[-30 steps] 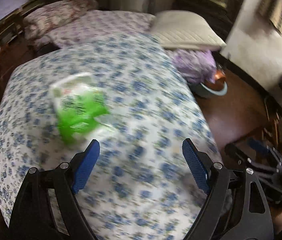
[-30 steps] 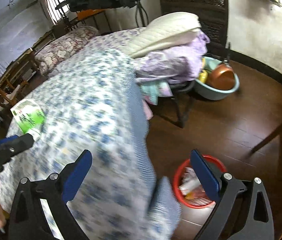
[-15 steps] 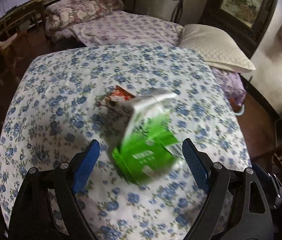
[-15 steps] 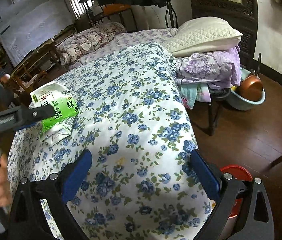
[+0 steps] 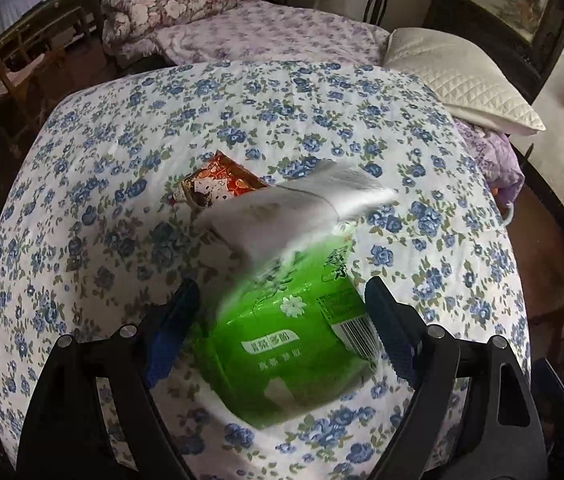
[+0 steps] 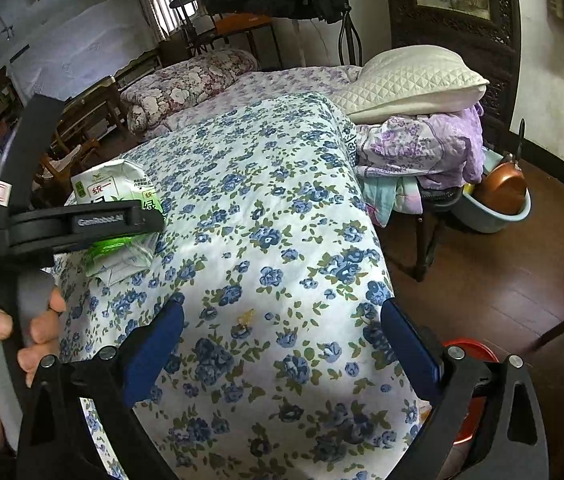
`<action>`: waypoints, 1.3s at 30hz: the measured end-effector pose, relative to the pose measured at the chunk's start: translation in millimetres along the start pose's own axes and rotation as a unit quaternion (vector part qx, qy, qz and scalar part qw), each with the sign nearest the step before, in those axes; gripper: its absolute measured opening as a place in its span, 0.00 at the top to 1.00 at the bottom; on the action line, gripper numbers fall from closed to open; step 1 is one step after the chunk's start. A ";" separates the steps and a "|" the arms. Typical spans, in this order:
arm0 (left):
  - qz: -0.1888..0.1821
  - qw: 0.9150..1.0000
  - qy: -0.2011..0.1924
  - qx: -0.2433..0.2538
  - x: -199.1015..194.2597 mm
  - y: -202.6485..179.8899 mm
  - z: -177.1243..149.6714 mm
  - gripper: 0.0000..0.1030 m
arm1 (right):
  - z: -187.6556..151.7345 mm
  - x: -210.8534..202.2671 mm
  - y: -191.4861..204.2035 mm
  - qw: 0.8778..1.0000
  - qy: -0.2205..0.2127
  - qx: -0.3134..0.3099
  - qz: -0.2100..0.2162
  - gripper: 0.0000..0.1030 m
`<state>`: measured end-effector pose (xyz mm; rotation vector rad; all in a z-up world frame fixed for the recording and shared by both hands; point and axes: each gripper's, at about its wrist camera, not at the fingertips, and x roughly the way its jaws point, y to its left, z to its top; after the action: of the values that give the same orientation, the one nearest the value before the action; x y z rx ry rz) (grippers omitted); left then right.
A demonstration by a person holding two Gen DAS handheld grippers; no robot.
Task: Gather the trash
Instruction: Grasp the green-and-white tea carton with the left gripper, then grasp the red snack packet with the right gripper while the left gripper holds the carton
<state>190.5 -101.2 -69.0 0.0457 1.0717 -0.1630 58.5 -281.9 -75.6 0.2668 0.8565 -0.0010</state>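
Left gripper (image 5: 282, 312), jaws spread wide, straddles a green-and-white gable-top tea carton (image 5: 294, 320) lying on the blue-floral quilt (image 5: 122, 128); pads flank the carton w/o visibly pressing it, so not yet gripped. Just ahead of the carton, beyond its white top, lies a red-orange printed snack wrapper (image 5: 218, 184). Right gripper (image 6: 282, 344), jaws likewise wide apart and holding nothing, hovers over the quilt; a small yellowish scrap (image 6: 247, 315) sits between and just ahead of its fingers. A red plastic waste bin (image 6: 470, 360) w/ rubbish inside shows behind the right finger, on the wood floor. Progress, judged: early to mid; some rubbish binned, carton, wrapper and scrap left. Text: carton reads "统一" and "绿" (right view), barcode on its side (left view); left gripper body marked "GenRobot.AI", approx.
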 end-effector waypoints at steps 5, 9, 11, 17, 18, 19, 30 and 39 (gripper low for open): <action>0.033 0.999 -0.005 0.028 5.3 -13.2 -3.7 0.17 | 0.1 1.1 0.1 1.000 0.001 -0.002 -0.005 0.06; 0.034 0.999 -0.013 0.028 5.7 -15.8 -5.7 0.17 | -0.4 -0.6 2.2 1.000 -0.003 -0.011 -0.014 0.06; 0.034 0.999 -0.013 0.031 4.8 -16.6 -7.0 0.18 | -0.9 -2.2 3.2 1.000 -0.007 -0.016 -0.018 0.06; 0.022 0.999 0.000 0.028 -8.4 -6.8 -16.8 0.18 | -2.4 -7.0 0.1 0.999 -0.018 -0.023 -0.033 0.06; 0.015 1.000 -0.004 0.026 -14.7 -2.5 -17.8 0.18 | -2.2 -7.8 -0.7 0.999 -0.019 -0.022 -0.032 0.06; 0.006 1.000 -0.011 0.024 -23.5 2.1 -19.0 0.18 | -1.6 -8.4 -0.9 0.999 -0.020 -0.021 -0.032 0.06; 0.010 0.998 -0.049 -0.032 -64.2 73.7 -22.3 0.18 | 22.7 21.7 52.4 0.995 0.016 -0.102 0.000 0.06; 0.038 0.994 -0.048 -0.093 -54.0 121.0 -10.0 0.18 | 49.3 66.1 115.0 0.985 0.045 -0.160 0.033 0.06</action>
<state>175.2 25.3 -31.6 -0.0885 0.9845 0.0051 151.0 -175.2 -67.4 -0.0078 0.9232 0.2101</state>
